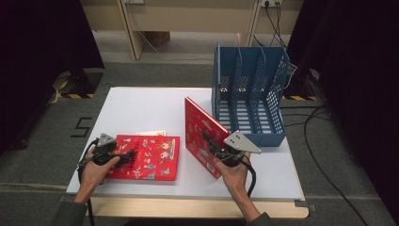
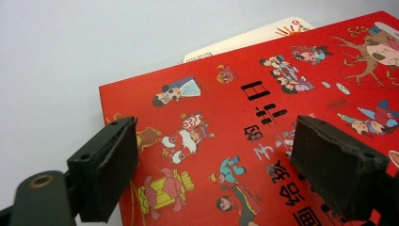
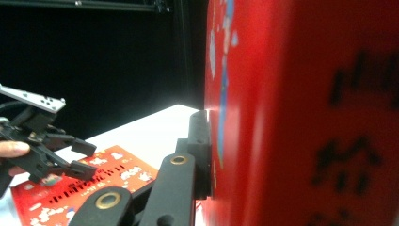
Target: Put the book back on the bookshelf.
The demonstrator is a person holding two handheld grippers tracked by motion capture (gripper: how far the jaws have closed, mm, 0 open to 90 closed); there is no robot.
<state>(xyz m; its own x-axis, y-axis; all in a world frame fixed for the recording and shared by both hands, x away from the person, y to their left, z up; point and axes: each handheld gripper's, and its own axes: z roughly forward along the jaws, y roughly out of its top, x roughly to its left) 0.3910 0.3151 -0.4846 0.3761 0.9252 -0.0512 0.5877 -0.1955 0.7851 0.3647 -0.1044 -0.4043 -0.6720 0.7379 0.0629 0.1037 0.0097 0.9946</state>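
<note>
High view is showing the right gripper [image 1: 214, 143] clenching the near edge of an upright red book [image 1: 203, 136], which is standing tilted on the table [image 1: 141, 106] just in front of the blue file rack [image 1: 249, 94]. Right gripper view is showing one jaw pressing flat against that book's cover [image 3: 301, 117], with the book rising close on that gripper's right side. Left gripper [image 1: 123, 157] is hovering over a second red book [image 1: 150, 157] lying flat on the table, its jaws standing apart and released above the cover. Left gripper view is showing this flat book [image 2: 263, 127] under and ahead of both pads, and a pale booklet [image 2: 254, 40] peeking out from beneath its far edge.
</note>
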